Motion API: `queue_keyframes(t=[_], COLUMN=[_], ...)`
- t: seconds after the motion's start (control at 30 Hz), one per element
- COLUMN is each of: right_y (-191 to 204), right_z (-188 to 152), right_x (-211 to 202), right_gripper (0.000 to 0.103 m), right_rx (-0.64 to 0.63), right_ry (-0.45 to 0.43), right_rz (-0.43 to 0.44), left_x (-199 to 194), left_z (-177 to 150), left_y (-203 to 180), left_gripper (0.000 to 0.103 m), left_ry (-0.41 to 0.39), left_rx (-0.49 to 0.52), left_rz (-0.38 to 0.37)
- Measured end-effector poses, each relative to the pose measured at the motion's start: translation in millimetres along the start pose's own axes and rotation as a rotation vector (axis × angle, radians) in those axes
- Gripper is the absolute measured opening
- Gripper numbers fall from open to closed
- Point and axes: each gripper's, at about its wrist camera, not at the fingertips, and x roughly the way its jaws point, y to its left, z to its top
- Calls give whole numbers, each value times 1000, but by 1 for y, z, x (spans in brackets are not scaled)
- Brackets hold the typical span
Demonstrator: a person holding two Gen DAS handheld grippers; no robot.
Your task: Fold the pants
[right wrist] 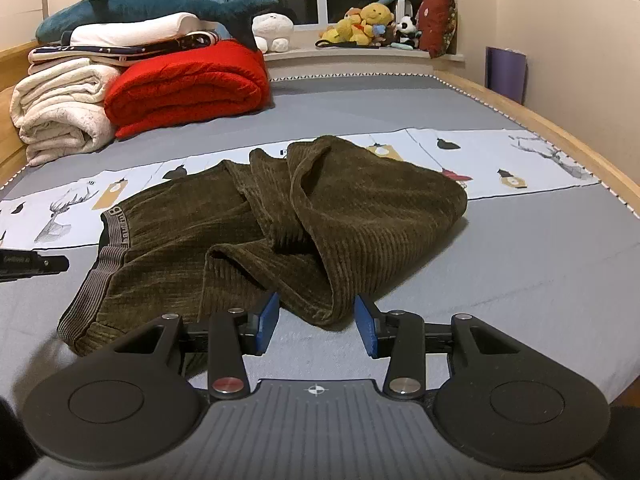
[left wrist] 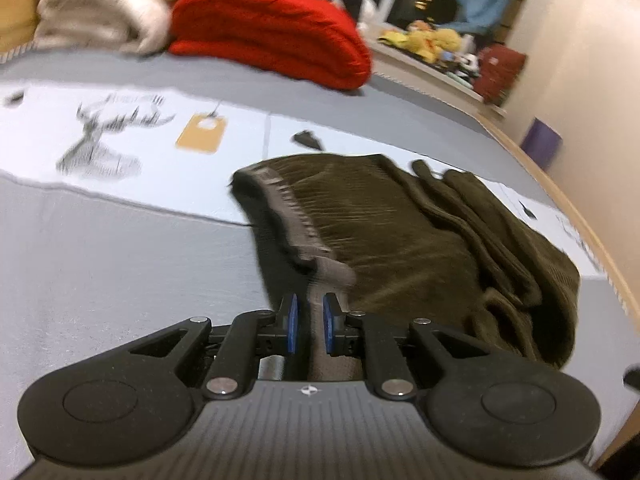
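Two hand-held grippers work on one pair of olive corduroy pants (right wrist: pixel 280 216), which lies crumpled on the grey bed sheet (right wrist: pixel 520 264) at the centre of both frames.

Left gripper (left wrist: pixel 310 320): the blue pads stand close together, clamped on the grey ribbed waistband (left wrist: pixel 304 236). In the left wrist view the waistband runs from the lower centre up toward the middle left of the frame, and the pants body spreads to the right of it. This view is motion-blurred.

Right gripper (right wrist: pixel 316 322): the jaws stand wide apart, low over the sheet. A folded edge of one pant leg (right wrist: pixel 320 308) lies between the two blue pads at the lower centre of the frame. Whether either pad touches the fabric cannot be told.

Pants position in the right wrist view: waistband at the left, legs bunched in ridges toward the centre and right. The far part of the pants rests on a white printed fabric strip (right wrist: pixel 500 160) that crosses the bed.

Background, upper left of the right wrist view: a rolled red blanket (right wrist: pixel 188 84) beside folded cream blankets (right wrist: pixel 60 112), with a blue plush shark (right wrist: pixel 160 4) on top. Plush toys (right wrist: pixel 368 24) sit on the window ledge at upper centre.
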Motion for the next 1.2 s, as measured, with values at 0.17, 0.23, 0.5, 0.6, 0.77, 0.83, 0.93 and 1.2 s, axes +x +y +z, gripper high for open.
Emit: queue_keyframes(t=[0.17, 0.23, 0.5, 0.6, 0.77, 0.83, 0.93, 1.2], right_y=[7, 9, 22, 26, 32, 36, 42, 49], right_z=[-1, -2, -7, -9, -12, -14, -18, -22], right_x=[6, 9, 24, 28, 35, 36, 34, 21], right_gripper=[45, 46, 49, 49, 49, 49, 49, 49], right_rx=[-29, -40, -100, -118, -147, -161, -188, -225], right_ry=[15, 21, 56, 69, 86, 89, 88, 68], right_rz=[2, 7, 9, 9, 7, 3, -2, -17], left_x=[26, 36, 79, 86, 86, 82, 69, 27], left_z=[9, 10, 13, 13, 8, 9, 13, 22], left_y=[21, 23, 22, 11, -2, -5, -11, 7], left_gripper=[54, 66, 75, 75, 62, 38, 24, 0], left_ry=[31, 51, 123, 113, 89, 69, 16, -162], left_rx=[-92, -102, -111, -55, 50, 94, 135, 95], left_rz=[-45, -62, -88, -74, -9, 6, -8, 358])
